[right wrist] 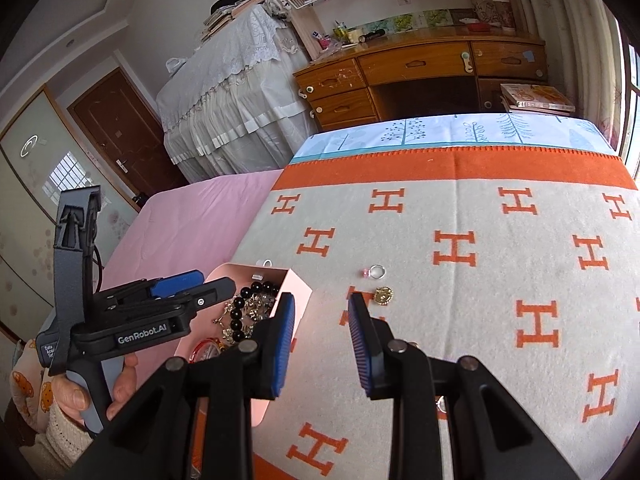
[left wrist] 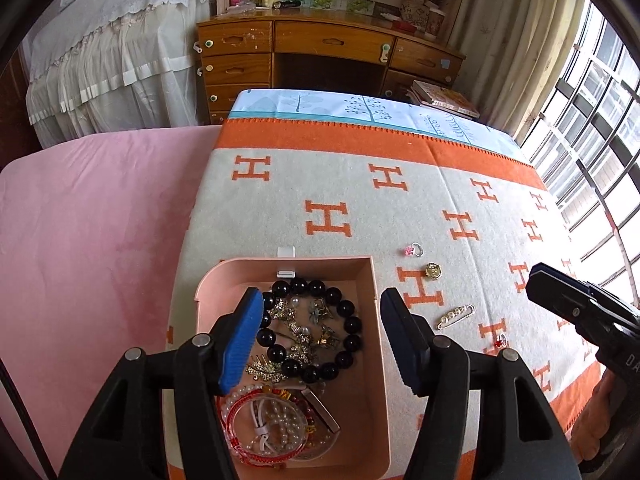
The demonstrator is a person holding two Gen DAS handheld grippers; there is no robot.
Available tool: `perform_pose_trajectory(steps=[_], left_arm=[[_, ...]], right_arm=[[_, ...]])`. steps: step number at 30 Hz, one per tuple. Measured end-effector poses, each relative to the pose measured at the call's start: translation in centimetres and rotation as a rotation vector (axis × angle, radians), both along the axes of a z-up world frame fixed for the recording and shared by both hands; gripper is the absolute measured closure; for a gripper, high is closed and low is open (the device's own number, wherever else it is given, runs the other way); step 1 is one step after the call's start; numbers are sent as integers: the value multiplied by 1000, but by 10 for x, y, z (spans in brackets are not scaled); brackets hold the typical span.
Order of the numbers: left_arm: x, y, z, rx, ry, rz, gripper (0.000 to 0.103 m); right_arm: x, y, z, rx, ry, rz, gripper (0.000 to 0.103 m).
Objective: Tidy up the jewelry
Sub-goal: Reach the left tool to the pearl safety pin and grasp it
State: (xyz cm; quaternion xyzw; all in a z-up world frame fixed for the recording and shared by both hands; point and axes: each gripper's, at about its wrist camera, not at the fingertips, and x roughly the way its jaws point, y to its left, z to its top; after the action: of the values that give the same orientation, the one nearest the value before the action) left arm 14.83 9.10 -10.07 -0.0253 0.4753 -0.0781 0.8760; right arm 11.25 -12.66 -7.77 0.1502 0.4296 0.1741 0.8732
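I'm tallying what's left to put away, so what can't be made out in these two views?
- Pink box, left wrist view: its near end is hidden by the left gripper and cut by the bottom edge.
- Red-stone ring, left wrist view: too small to read; in the right wrist view the right gripper hides nearly all of it.
- Pearl pin: behind the right gripper in the right wrist view.
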Motion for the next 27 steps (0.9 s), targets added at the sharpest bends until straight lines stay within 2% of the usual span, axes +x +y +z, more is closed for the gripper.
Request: perform_pose_trajectory(steps=[4,10,17,24,27], left_arm=[[-10,-13,8,-1,-12,-29,37],[-16,-44,10,43,-23,-114,37],[-3,-81,-5,42,41,-238,37],[20,-125,-36,72,149,-447,38],[24,-141,-48,108,180,-526,40]], right_arm=[[-4,-14,1,12,-2,-32,75],[-11,-33,1,19,-7,-66,75],[-20,-55,-9,10,9,-92,75],[-19,-83,-30,15,48,-133,75],[-17,-92,-41,14,71,-139,75]])
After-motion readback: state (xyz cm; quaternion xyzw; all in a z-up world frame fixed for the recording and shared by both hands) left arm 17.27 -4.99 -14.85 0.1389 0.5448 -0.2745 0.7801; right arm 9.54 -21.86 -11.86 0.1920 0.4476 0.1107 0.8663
